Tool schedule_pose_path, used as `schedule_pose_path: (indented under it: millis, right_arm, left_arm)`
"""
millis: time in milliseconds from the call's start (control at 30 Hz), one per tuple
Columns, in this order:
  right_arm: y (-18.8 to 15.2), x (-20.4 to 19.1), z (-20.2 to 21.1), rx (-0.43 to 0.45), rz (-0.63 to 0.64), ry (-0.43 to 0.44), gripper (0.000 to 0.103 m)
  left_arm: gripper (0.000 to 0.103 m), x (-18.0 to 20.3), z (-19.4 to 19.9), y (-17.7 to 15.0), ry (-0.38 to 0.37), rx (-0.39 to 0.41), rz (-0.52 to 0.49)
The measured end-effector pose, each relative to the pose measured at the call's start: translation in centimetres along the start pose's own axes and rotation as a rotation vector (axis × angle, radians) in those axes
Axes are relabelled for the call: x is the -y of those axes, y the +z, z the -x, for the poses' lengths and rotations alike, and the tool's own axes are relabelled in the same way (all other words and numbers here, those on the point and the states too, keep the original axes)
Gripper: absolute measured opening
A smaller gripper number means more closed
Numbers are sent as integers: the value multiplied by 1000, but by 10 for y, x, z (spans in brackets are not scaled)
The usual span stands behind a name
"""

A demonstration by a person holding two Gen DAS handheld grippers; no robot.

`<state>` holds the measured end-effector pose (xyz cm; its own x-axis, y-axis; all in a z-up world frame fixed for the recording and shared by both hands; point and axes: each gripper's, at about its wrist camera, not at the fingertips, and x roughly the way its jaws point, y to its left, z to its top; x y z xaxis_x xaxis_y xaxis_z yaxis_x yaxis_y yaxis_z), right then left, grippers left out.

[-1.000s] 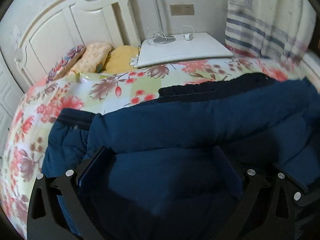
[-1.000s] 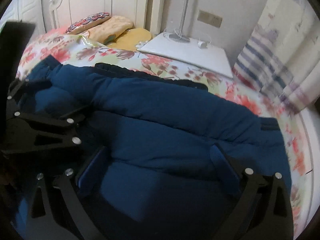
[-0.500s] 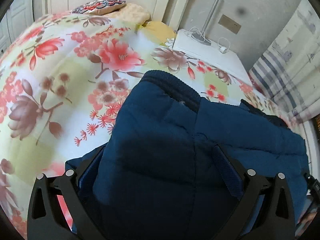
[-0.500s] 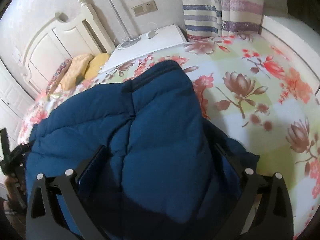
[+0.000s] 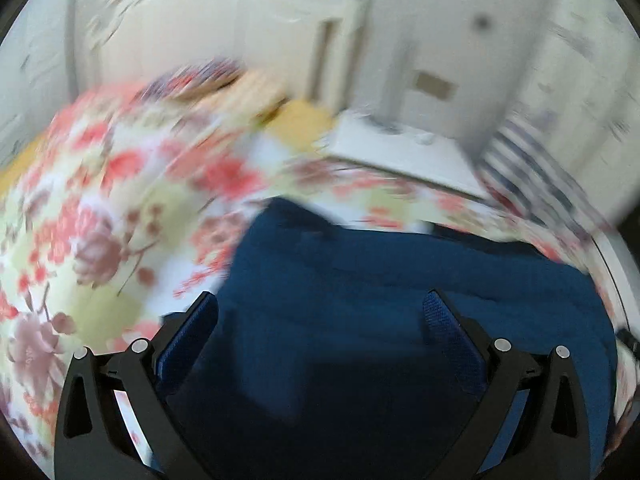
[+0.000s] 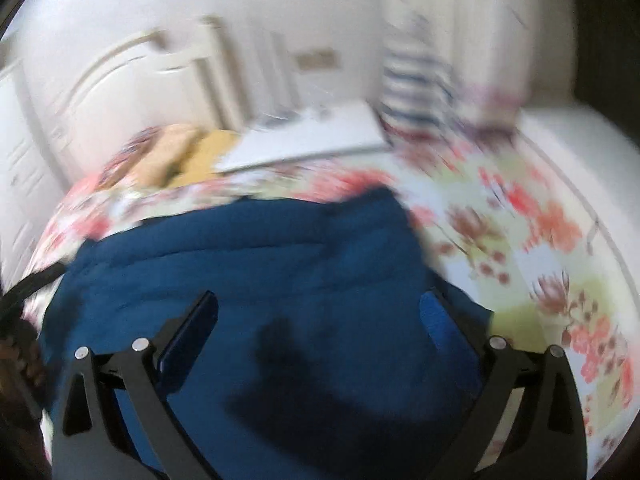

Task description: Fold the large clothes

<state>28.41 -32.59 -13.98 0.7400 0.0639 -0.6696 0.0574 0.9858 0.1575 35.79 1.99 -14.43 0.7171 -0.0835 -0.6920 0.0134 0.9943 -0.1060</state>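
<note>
A large navy blue padded jacket lies on the floral bedspread. It also shows in the right wrist view. My left gripper hovers over the jacket's left part with its jaws wide apart and nothing between them. My right gripper hovers over the jacket's right part, jaws also wide apart and empty. Both views are blurred by motion.
A white headboard, pillows and a white bedside table lie beyond the jacket. A striped curtain hangs at the right. Bare floral bedspread extends right of the jacket.
Both grippers have swung and pulled back from the jacket, so more wall and headboard show. The jacket lies lower in both views and the frames are now blurred.
</note>
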Motion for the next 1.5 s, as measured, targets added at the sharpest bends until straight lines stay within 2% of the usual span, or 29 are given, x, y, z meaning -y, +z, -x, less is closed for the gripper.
schedule_pose_path:
  millis: [67, 133, 200, 267, 367, 433, 567, 667, 700, 767, 800, 833, 933, 1067, 1200, 1233, 1267, 1300, 1333, 1367, 1400, 1500]
  right_arm:
    - [-7, -49, 8, -5, 164, -1, 100]
    - [-19, -86, -4, -56, 301, -9, 100]
    - [-37, -110, -28, -101, 384, -60, 100]
    - [-47, -111, -34, -54, 383, -74, 100]
    - [-46, -100, -36, -76, 334, -33, 100]
    - [-44, -96, -29, -80, 313, -38, 100]
    - [-38, -54, -7, -17, 206, -112, 100]
    - [-38, -2, -8, -30, 51, -124, 100]
    - [-40, 15, -9, -38, -11, -103, 100]
    - [-47, 43, -15, -40, -120, -13, 101]
    - [-49, 47, -17, -41, -136, 7, 101]
    - [-50, 46, -18, -41, -133, 7, 101]
    - [-50, 39, -20, -44, -109, -19, 101]
    - [-51, 45, -22, -49, -136, 17, 101]
    - [-49, 44, -20, -58, -139, 5, 101]
    - [-49, 40, -13, -60, -143, -37, 101]
    - [-49, 35, -4, -48, -143, -60, 101]
    - [-50, 29, 2, -33, -135, -56, 101]
    - [-51, 16, 15, -4, -101, -28, 101]
    - [-53, -2, 27, 21, -48, -16, 101]
    - [-55, -23, 37, 39, 23, -15, 101]
    - [-69, -82, 49, 44, 247, 7, 101]
  left_arm:
    - [99, 43, 14, -11, 20, 26, -167]
    - [99, 81, 12, -30, 42, 26, -322]
    - [99, 99, -7, -46, 81, -22, -388]
    - [99, 96, -11, -49, 79, -3, -375]
    - [99, 82, -15, -45, 17, -41, -314]
    - [99, 75, -13, -42, 14, -43, -289]
    - [99, 31, 8, -38, 93, 30, -167]
    - [99, -18, 10, -34, 146, 30, -60]
    - [99, -36, 6, -34, 139, 8, -10]
    - [99, -66, -6, -39, 38, -49, 90]
    - [99, -76, -11, -42, -25, -71, 141]
    - [99, -82, -13, -42, -54, -78, 169]
    - [99, -77, -14, -43, -35, -75, 151]
    - [99, -79, -14, -44, -53, -74, 166]
    - [99, -80, -13, -47, -39, -76, 163]
    - [99, -78, -10, -46, -18, -73, 159]
    - [99, -72, -1, -46, 43, -57, 139]
    - [99, -65, 10, -47, 80, -32, 123]
    - [99, -57, 23, -49, 83, 7, 108]
    - [99, -41, 42, -53, 42, 59, 77]
    - [99, -28, 52, -56, 26, 77, 41]
    - [99, 20, 75, -73, 38, 117, -118]
